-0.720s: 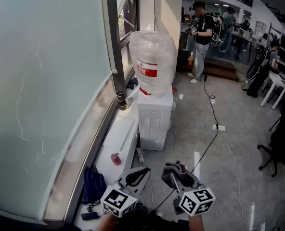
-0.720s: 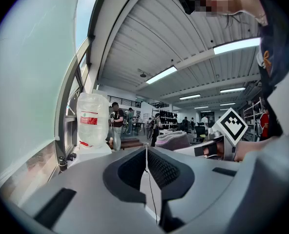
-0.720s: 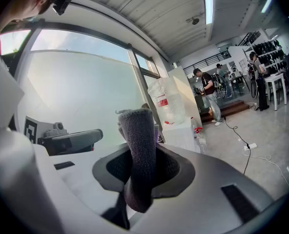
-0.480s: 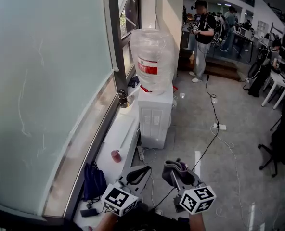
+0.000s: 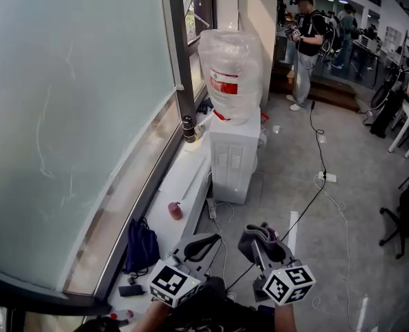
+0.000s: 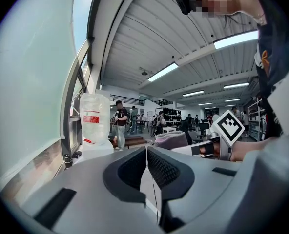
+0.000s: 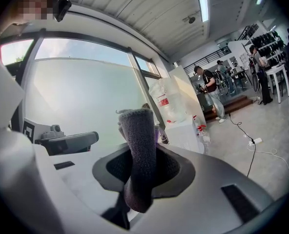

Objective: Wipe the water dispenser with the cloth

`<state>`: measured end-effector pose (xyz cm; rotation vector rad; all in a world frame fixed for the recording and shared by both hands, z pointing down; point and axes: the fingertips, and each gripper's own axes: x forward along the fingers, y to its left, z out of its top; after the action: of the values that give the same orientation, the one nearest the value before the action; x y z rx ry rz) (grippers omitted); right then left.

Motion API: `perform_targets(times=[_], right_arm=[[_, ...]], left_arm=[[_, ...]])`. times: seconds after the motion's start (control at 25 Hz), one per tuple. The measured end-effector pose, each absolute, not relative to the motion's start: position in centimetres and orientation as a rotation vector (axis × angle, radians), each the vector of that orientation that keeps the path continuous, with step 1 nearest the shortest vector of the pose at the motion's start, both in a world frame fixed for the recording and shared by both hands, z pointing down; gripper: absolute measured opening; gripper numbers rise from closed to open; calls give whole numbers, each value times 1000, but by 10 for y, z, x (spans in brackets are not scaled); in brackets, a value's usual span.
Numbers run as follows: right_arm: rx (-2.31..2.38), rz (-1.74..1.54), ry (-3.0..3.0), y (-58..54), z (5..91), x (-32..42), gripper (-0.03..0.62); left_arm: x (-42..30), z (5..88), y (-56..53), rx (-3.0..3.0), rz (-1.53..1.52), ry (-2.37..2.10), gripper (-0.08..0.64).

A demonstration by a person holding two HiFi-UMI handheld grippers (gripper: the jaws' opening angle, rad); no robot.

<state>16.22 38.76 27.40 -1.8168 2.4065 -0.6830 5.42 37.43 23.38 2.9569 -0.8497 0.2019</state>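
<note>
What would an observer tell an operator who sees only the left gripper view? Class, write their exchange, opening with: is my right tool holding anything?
Observer: Yes. The right gripper view shows the right tool shut on a grey cloth.
Operator: Anything on the floor near the water dispenser?
Observer: The head view shows a black cable crossing the floor on the side away from the window.
Operator: And by the window?
Observer: A pink cup stands on the white ledge.

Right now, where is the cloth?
The cloth is clamped in the right gripper, low in the head view beside the left gripper; the dispenser stands ahead by the window.
</note>
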Motion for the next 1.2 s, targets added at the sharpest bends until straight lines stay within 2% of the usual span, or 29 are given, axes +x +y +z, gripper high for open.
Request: perform_targets(times=[0.48, 1.2], right_arm=[[-1714, -752, 2470, 321, 285, 148, 104], [-1923, -878, 2351, 89, 321, 154, 104]], left_arm=[[34, 246, 313, 2877, 257, -987, 23], [33, 284, 64, 2894, 299, -808, 23]])
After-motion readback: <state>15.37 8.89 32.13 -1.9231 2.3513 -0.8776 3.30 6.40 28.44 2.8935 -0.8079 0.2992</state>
